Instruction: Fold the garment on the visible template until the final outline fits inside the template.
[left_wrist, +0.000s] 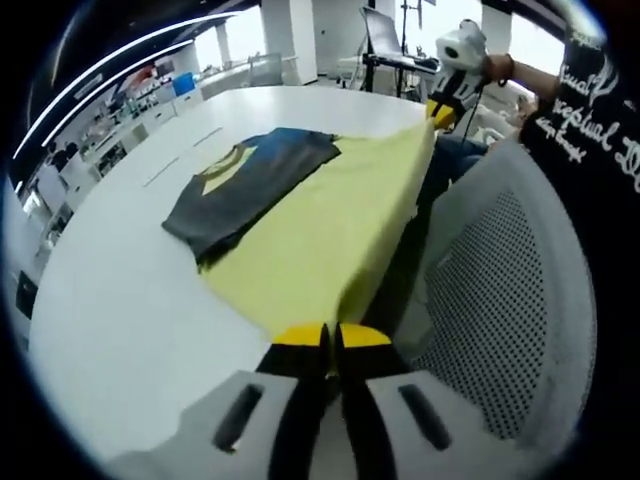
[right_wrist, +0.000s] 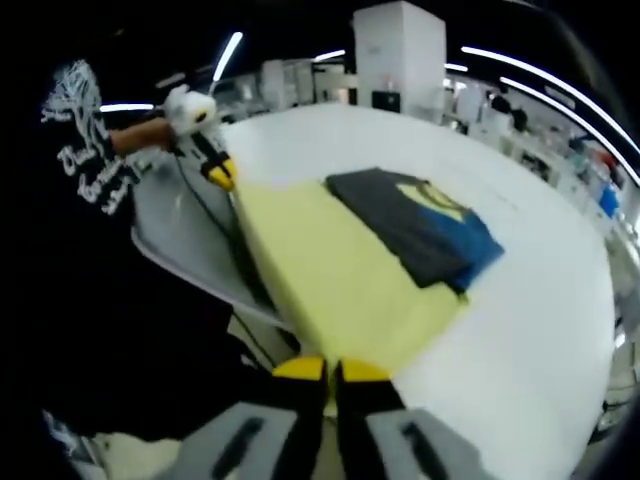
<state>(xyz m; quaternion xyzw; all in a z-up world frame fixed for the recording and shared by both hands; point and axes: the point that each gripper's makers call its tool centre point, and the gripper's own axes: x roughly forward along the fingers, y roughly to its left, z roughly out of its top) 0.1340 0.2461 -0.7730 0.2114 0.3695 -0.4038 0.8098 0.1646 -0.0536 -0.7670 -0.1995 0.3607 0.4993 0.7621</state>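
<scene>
Both grippers, left gripper (left_wrist: 331, 337) and right gripper (right_wrist: 331, 372), pinch yellow template (left_wrist: 330, 235) corners.

Folded dark garment (left_wrist: 250, 185) flat atop yellow template (left_wrist: 330, 240), far from its lifted edge.

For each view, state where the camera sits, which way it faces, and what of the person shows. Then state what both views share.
Left gripper view: rides the left gripper, jaws shut on the yellow sheet's near corner, looking along its edge toward the right gripper; a hand and a black printed shirt show.
Right gripper view: rides the right gripper, shut on the opposite corner, facing back toward the left gripper, hand and shirt.
Shared: yellow sheet, folded dark garment, white table.
</scene>
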